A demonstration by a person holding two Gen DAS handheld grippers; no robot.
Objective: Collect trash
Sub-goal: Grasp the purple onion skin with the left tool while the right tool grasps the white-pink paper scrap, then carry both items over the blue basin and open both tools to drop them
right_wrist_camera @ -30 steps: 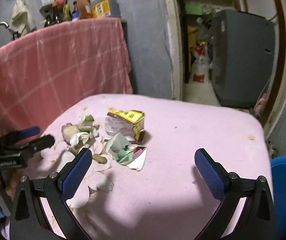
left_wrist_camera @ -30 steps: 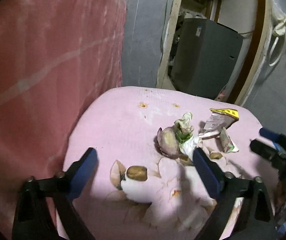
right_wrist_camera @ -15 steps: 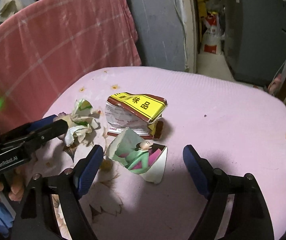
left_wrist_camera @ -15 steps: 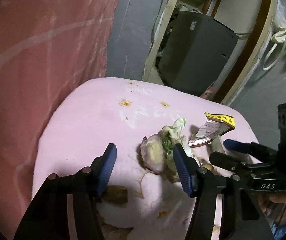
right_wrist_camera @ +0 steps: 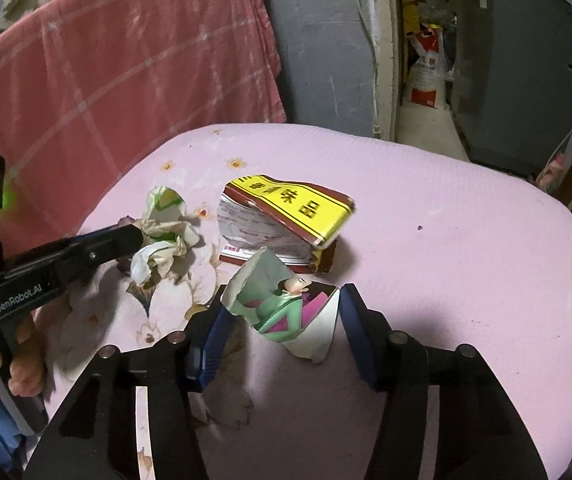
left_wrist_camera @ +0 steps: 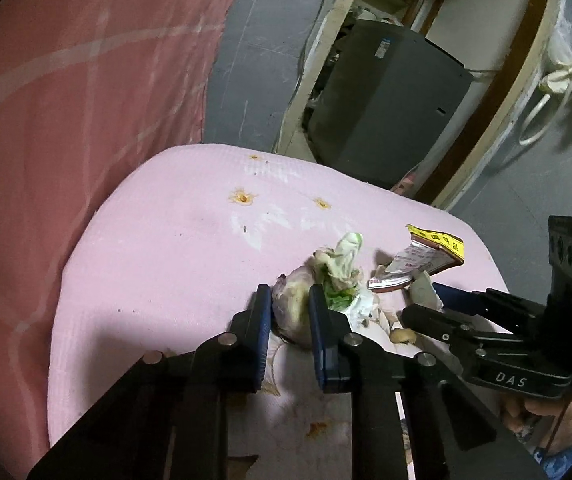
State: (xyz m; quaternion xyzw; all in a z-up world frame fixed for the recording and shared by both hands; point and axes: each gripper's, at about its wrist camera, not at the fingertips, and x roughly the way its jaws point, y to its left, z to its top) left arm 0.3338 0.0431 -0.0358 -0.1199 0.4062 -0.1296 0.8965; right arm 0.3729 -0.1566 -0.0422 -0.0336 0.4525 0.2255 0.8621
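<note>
- Pink quilted cushion top point(left_wrist_camera: 174, 248), stained with small orange spots, backed by a salmon-red checked cloth point(left_wrist_camera: 86, 80) hanging behind it and a grey wall with a doorway; a dark grey cabinet point(left_wrist_camera: 386, 112) stands past the doorframe.
- Left-wrist view: my left gripper point(left_wrist_camera: 289, 312), black with blue pads, is clenched on a pale brownish wilted vegetable scrap point(left_wrist_camera: 291, 310) lying on the cushion; both pads touch its sides.
- Same view: a crumpled white-and-green paper wad point(left_wrist_camera: 342, 264) sits just beside the scrap, touching the right-hand pad.
- Same view: a torn red-and-yellow printed carton point(left_wrist_camera: 426, 256) lies further right; my right gripper point(left_wrist_camera: 426, 304) reaches in below it from the right edge.
- Right-wrist view: my right gripper point(right_wrist_camera: 282, 320) has its blue pads pressed against both sides of a torn white paper cup piece printed with a green cartoon figure point(right_wrist_camera: 282, 308), gripping it on the cushion point(right_wrist_camera: 446, 240).
- Same view: the carton point(right_wrist_camera: 286, 216) lies just behind the cup piece, touching it.
- Same view: the paper wad point(right_wrist_camera: 164, 232) lies to the left, with my left gripper point(right_wrist_camera: 126, 240) at it; the vegetable scrap is hidden behind that gripper.
- Same view: a white-and-red sack point(right_wrist_camera: 426, 76) stands in the doorway.
</note>
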